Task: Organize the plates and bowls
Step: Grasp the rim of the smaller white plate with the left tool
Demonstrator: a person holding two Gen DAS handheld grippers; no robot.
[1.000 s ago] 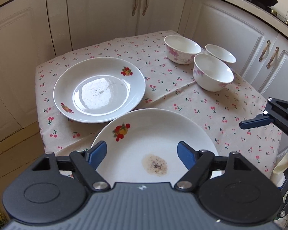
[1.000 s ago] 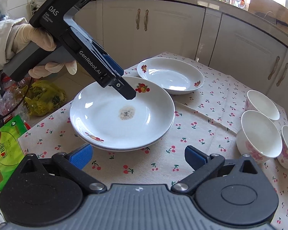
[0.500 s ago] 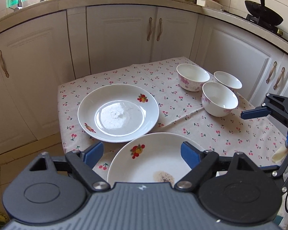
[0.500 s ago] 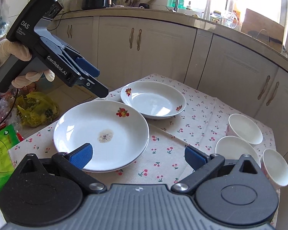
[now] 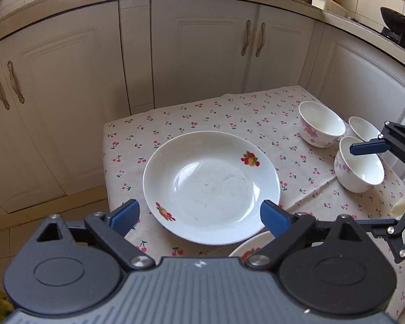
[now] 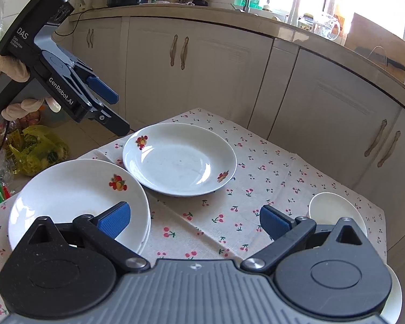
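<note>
The left wrist view sits just behind its own gripper (image 5: 199, 214), looking steeply down and across the table (image 5: 224, 113) toward the cabinets (image 5: 202, 48), with the far plate (image 5: 210, 186) close below. The right wrist view looks down from the table's other near corner, past its own gripper (image 6: 193, 221), toward the counter and window. Both share the far plate (image 6: 179, 159), the near plate (image 6: 75, 189) and the cherry cloth, and each catches the other gripper at its edge.
</note>
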